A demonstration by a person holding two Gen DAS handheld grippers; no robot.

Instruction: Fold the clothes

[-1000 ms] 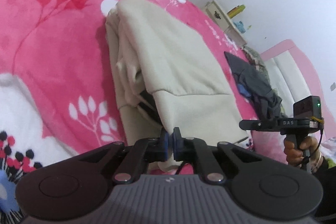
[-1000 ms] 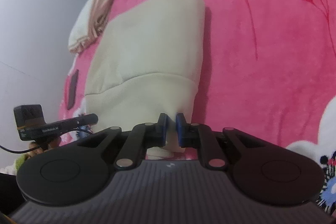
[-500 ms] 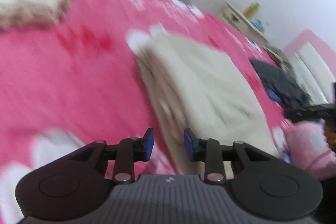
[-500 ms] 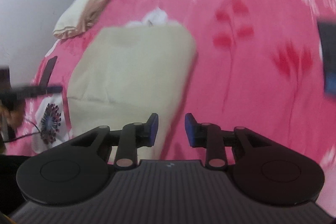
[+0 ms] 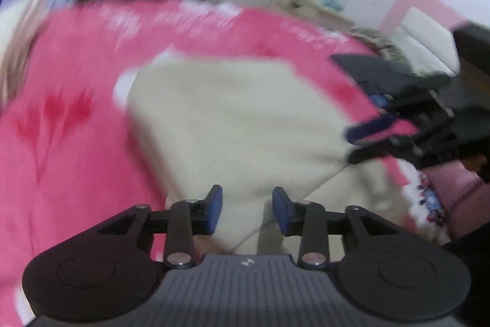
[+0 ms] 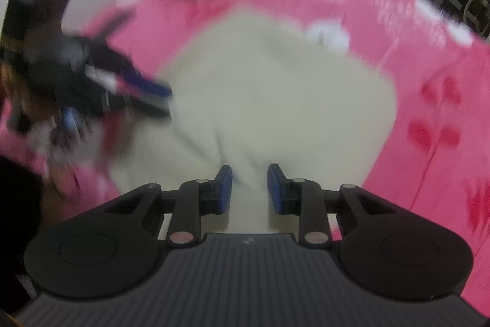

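With both the left tongs [image 5: 246,210] and right tongs [image 6: 249,189] wide and empty over the cream garment [image 5: 232,118] lying folded on the pink bed [image 5: 76,149], a careless sweep could snag and undo its layers.

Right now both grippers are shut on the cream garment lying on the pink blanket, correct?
Not quite. Both are open: the left gripper in the left wrist view and the right gripper in the right wrist view show a clear gap between the blue pads. The cream garment does lie on the pink blanket.
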